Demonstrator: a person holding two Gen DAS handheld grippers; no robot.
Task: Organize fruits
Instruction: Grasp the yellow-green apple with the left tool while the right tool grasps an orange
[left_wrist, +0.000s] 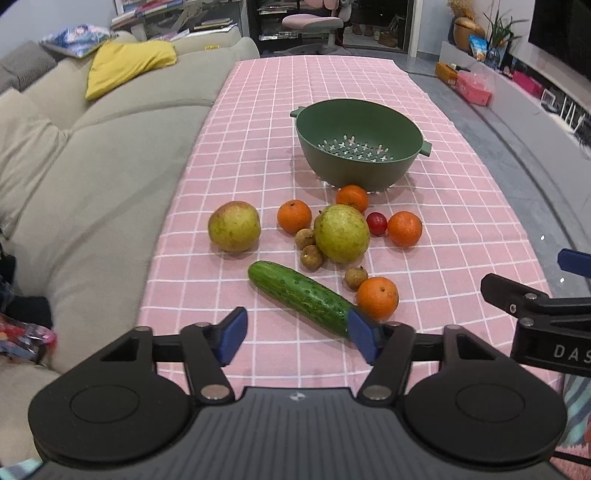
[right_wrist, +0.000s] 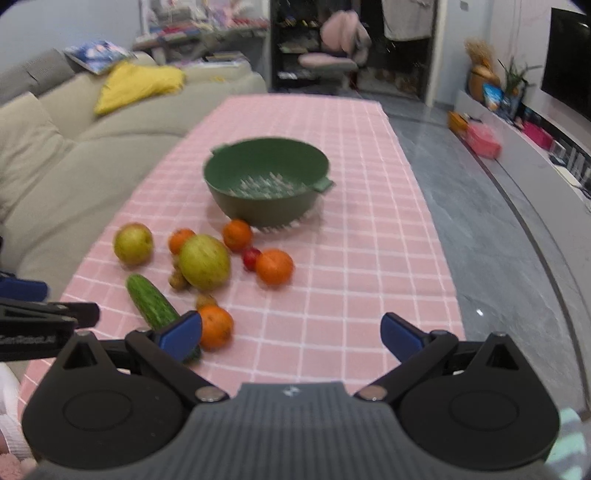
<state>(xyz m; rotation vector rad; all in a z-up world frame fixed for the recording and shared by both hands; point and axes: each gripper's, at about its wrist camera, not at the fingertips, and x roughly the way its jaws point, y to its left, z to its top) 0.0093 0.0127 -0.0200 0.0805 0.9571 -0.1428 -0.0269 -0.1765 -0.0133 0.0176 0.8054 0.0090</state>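
Observation:
A green colander (left_wrist: 360, 142) (right_wrist: 266, 181) stands empty on the pink checked cloth (left_wrist: 258, 147). In front of it lie two green-yellow guavas (left_wrist: 234, 226) (left_wrist: 341, 233), several oranges (left_wrist: 377, 298) (right_wrist: 274, 266), a small red fruit (left_wrist: 376, 223), three brown longans (left_wrist: 312, 256) and a cucumber (left_wrist: 301, 297) (right_wrist: 151, 302). My left gripper (left_wrist: 297, 338) hovers open just short of the cucumber's near end, nothing between its blue pads. My right gripper (right_wrist: 291, 338) is open wide over bare cloth, with its left pad in front of the cucumber's end and an orange (right_wrist: 216, 326).
A beige sofa (left_wrist: 92, 166) runs along the table's left edge with a yellow cushion (left_wrist: 125, 64) on it. Grey floor (right_wrist: 480, 240) lies to the right, with a low shelf of boxes beyond. The right gripper's arm (left_wrist: 543, 317) shows at the left view's right edge.

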